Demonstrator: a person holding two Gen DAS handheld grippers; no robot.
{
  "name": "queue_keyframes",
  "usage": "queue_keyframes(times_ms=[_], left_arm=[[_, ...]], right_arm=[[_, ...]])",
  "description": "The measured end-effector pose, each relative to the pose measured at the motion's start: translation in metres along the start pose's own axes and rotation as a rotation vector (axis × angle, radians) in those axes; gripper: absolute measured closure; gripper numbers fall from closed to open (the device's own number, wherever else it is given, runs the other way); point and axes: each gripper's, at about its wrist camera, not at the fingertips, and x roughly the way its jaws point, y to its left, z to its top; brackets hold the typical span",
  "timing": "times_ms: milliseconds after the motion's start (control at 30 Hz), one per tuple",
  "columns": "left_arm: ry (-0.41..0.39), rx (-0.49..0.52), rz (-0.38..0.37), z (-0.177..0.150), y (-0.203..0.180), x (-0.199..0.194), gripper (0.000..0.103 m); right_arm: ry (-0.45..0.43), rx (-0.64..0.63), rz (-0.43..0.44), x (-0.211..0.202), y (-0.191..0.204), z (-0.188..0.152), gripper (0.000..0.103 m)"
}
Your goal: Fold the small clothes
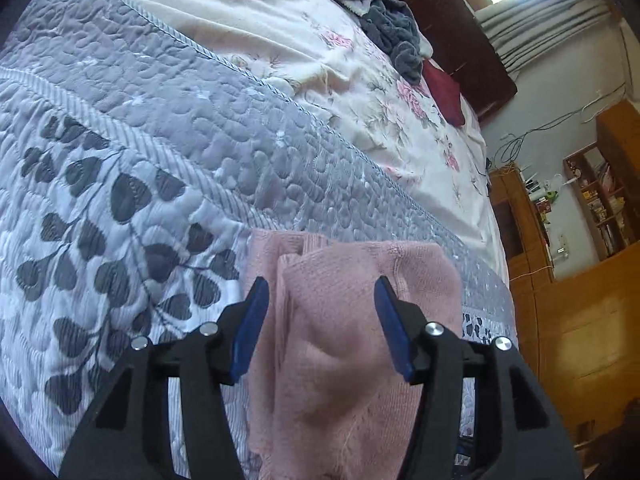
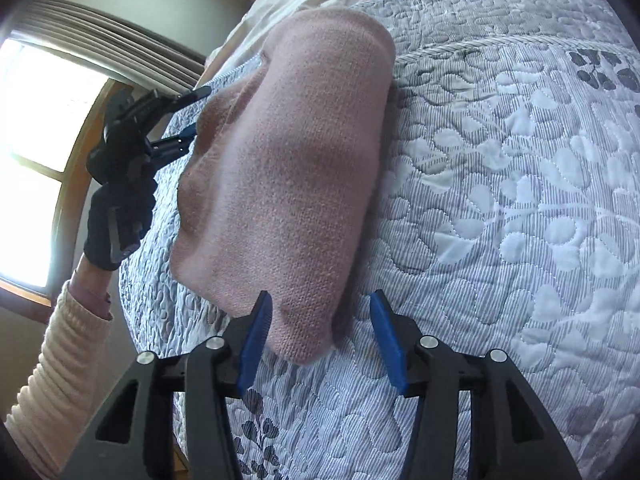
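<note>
Fingers of the right gripper and of the left gripper stand spread and empty at opposite ends of the pink knit garment on the quilted bed, so each should pinch only a top-layer corner before folding toward the far edge.

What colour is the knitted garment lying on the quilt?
The knitted garment is a dusty pink, plain with no pattern; it shows best in the right wrist view.

I found nothing I could read: no label or print showed, and the small packages on the wooden shelves were too blurred.
</note>
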Motion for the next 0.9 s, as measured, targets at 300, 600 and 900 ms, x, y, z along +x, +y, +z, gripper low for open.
queue_keyframes(times_ms=[300, 600, 900], left_arm=[[-0.084, 0.1, 0.094, 0.017, -0.014, -0.005, 0.094], [0.019, 0.046, 0.113, 0.006, 0.003, 0.006, 0.07], [0.083, 0.017, -0.022, -0.057, 0.016, -0.044, 0.03]], right_arm=[[-0.005, 0.002, 0.012, 0.0, -0.008, -0.001, 0.051], [-0.001, -0.011, 0.001, -0.004, -0.001, 0.003, 0.051], [-0.069, -0.015, 0.026, -0.035, -0.002, 0.02, 0.036]])
